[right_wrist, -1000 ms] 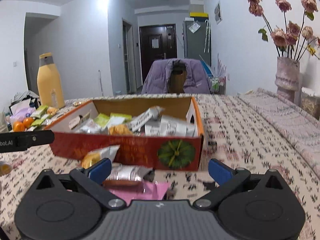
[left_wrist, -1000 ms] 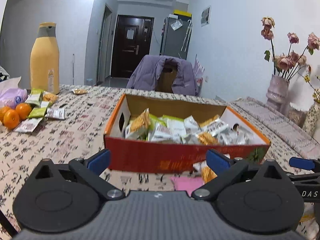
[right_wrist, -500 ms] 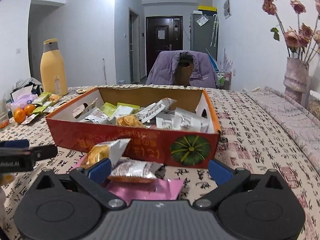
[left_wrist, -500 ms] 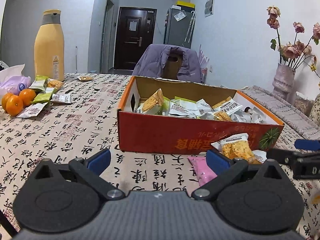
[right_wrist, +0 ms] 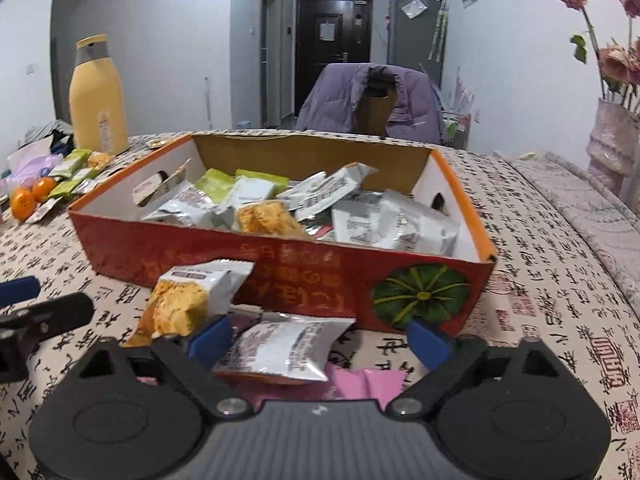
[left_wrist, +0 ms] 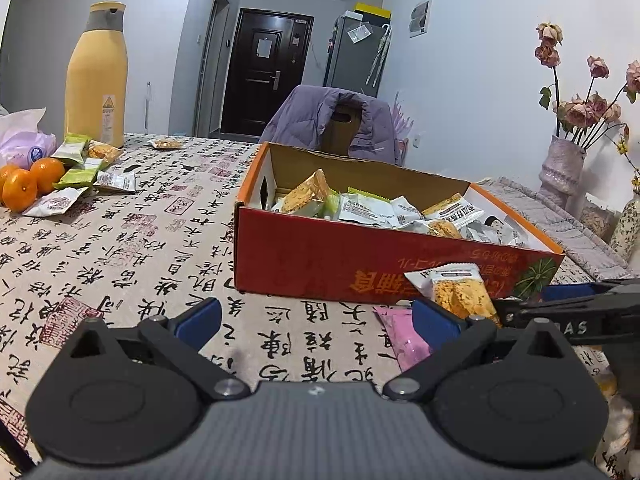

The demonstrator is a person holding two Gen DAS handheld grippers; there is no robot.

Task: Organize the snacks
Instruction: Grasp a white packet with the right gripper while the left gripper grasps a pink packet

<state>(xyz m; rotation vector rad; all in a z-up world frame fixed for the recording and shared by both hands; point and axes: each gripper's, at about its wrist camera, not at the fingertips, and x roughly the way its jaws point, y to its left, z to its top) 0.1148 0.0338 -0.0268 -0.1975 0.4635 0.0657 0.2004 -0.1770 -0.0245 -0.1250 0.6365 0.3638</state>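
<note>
Cardboard box (right_wrist: pixel 288 268), one, red outside with orange rims and open on top, sits on a table covered by a cloth printed with black script (left_wrist: pixel 132 236). Inside lies a loose heap of wrapped snack packets, silver, green and orange; too many overlap to count exactly. Three packets lie outside, against the box's near wall: an orange-and-white packet (right_wrist: pixel 188 300) propped up, a silver packet (right_wrist: pixel 286 350) lying flat, and a pink packet (right_wrist: pixel 368 384) beneath it.

The right gripper (right_wrist: pixel 318 340) has its jaws wide and just been closing; the silver packet lies between them, not yet pinched. The left gripper (left_wrist: pixel 316 320) stands wide over bare cloth, holding nothing.

Far left on the table: one tall yellow bottle (left_wrist: pixel 96 80), three oranges (left_wrist: pixel 30 180), and a scatter of about six more packets (left_wrist: pixel 86 168). One vase of pink flowers (left_wrist: pixel 562 172) stands to the right.
</note>
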